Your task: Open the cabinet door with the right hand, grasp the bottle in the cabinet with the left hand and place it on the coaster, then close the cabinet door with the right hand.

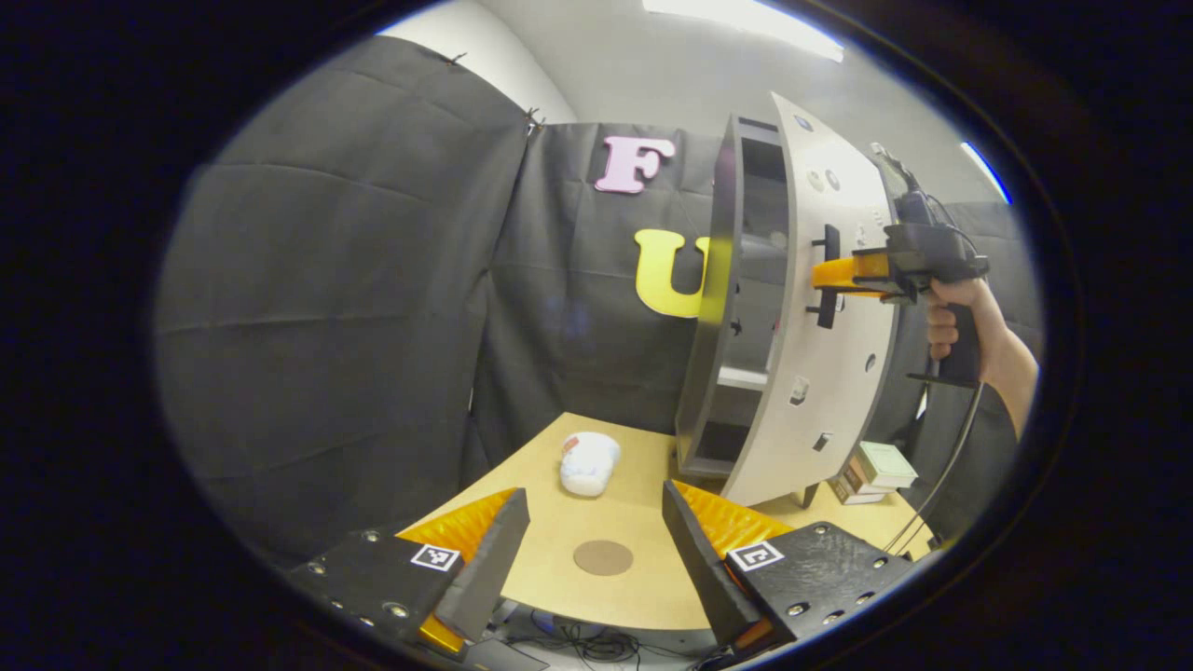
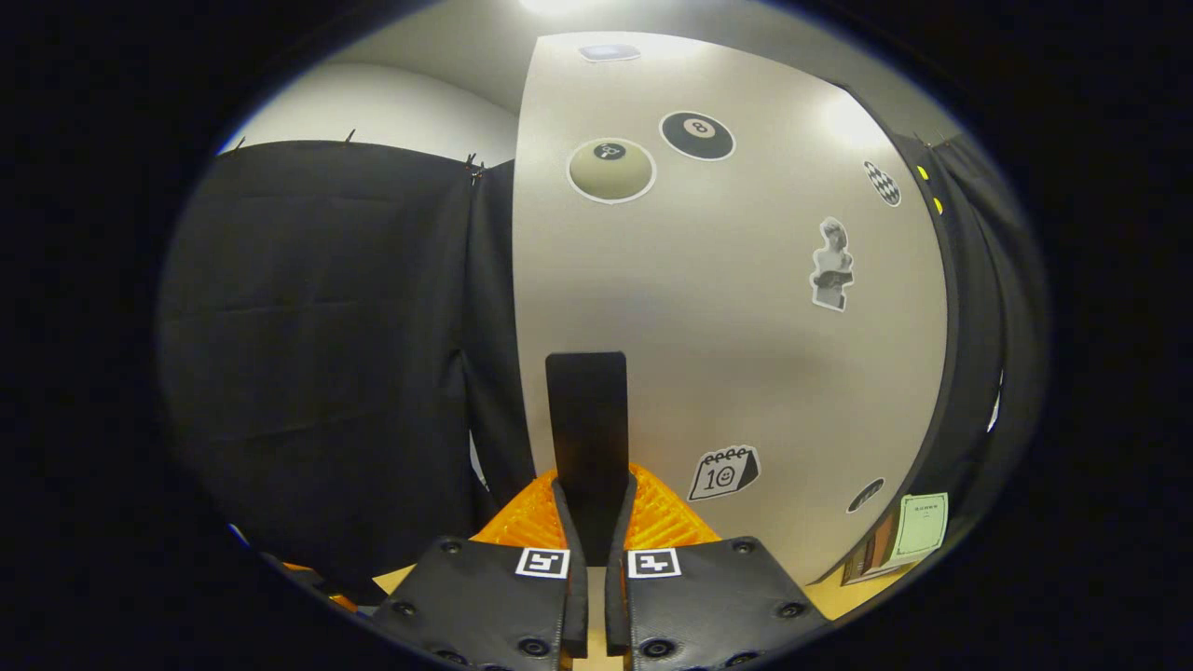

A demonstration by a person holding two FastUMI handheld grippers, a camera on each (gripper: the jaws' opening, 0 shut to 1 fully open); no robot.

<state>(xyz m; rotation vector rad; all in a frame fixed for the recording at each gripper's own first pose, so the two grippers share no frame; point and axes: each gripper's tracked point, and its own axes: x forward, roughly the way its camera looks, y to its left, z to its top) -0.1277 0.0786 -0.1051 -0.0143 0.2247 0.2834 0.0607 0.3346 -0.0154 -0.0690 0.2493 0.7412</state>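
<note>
In the left gripper view, a tall cabinet stands at the back right of the wooden table. Its pale, sticker-covered door is swung partly out, showing dark shelves behind. My right gripper, held by a hand, is shut on the door's black handle. In the right gripper view both fingers of that gripper press on the handle against the door. My left gripper hangs open above the round brown coaster. I cannot make out a bottle on the shelves.
A white rounded object with a red mark lies on the table behind the coaster. Small stacked books sit right of the cabinet's foot, also seen as books. Cables hang below the table's front edge.
</note>
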